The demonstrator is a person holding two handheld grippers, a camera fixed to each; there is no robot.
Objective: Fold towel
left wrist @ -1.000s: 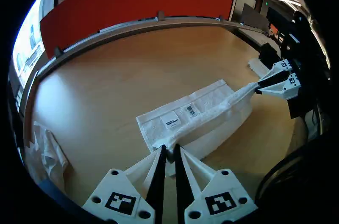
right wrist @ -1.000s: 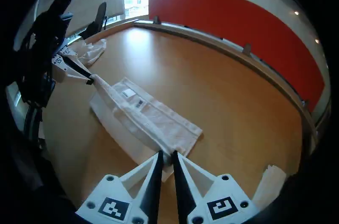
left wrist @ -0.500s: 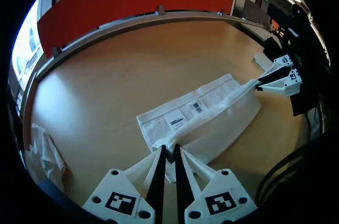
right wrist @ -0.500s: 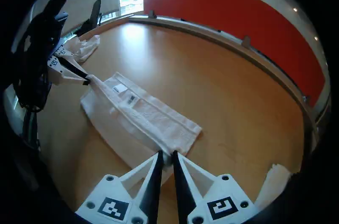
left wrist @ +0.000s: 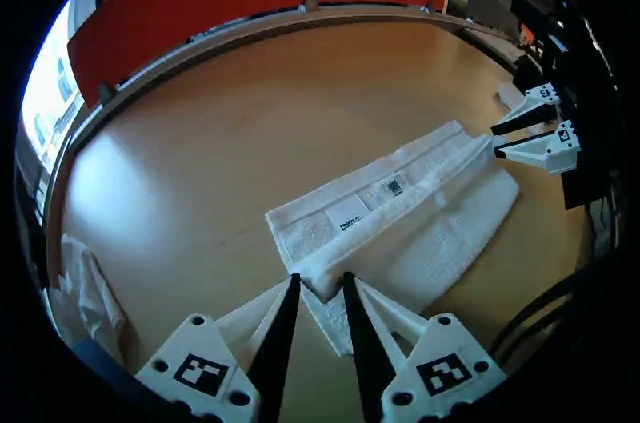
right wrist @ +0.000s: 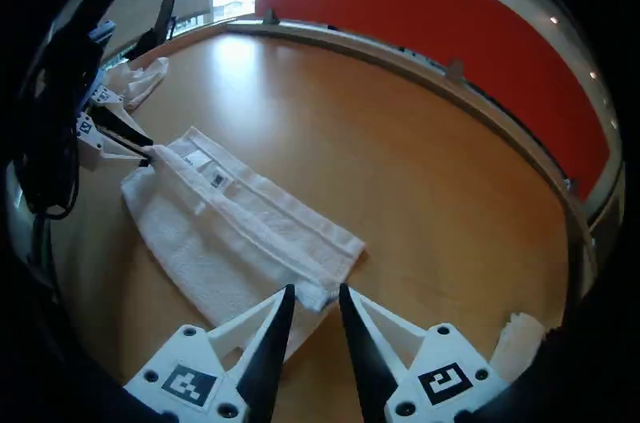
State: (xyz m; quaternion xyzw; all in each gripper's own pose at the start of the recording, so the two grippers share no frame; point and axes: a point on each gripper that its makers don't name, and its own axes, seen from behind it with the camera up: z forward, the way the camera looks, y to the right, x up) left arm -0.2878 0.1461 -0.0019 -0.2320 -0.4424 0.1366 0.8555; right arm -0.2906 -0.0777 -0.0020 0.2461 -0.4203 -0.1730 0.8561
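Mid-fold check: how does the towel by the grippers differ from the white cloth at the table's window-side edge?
The towel lies flat, folded lengthwise; the cloth is bunched in a heap. The towel shows labels; the cloth shows none I can see. The towel sits mid-table, the cloth at the edge. Both are white, on the wooden table.

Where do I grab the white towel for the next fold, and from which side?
Probably the short end nearest the left tool, pinching its corner from that end: the white towel lies flat as a long folded strip, so ends lift easiest.
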